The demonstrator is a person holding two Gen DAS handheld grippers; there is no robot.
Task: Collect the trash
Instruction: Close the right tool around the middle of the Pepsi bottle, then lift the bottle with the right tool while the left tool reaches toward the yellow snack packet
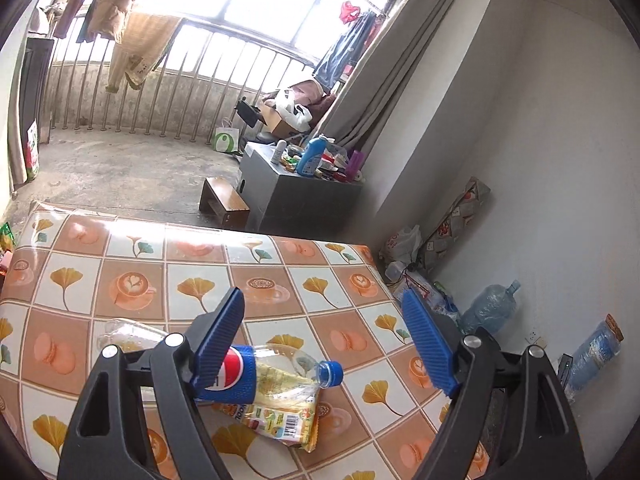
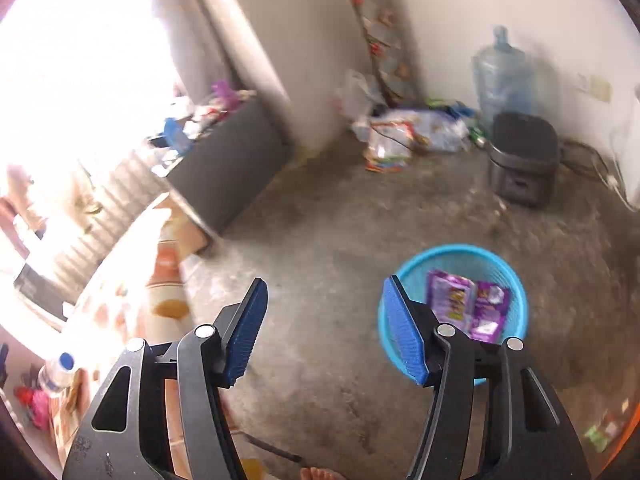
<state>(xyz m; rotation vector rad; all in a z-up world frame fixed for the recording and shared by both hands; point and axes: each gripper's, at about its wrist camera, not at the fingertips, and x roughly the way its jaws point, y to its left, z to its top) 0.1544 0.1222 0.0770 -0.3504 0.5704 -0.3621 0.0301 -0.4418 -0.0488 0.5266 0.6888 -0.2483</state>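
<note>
Bottle (image 1: 256, 376) half hidden behind spread, empty left jaws; right jaws likewise released, view blurred

Right-wrist view is smeared all over: the grey cabinet (image 2: 236, 160) at mid-left and the clutter on top are just streaks, nothing readable. The window at upper left is blown out white. Purple wrappers (image 2: 468, 304) in the blue basket (image 2: 516, 280) at lower right, print too blurred to read, and the right tongs' pad covers the basket's left rim. Bare toes (image 2: 316, 473) cut off at the bottom edge. Left-wrist view: the bottle (image 1: 272, 376) at lower centre, its base hidden behind the left pad; a clear bottle (image 1: 132, 332) beyond, mostly hidden.
</note>
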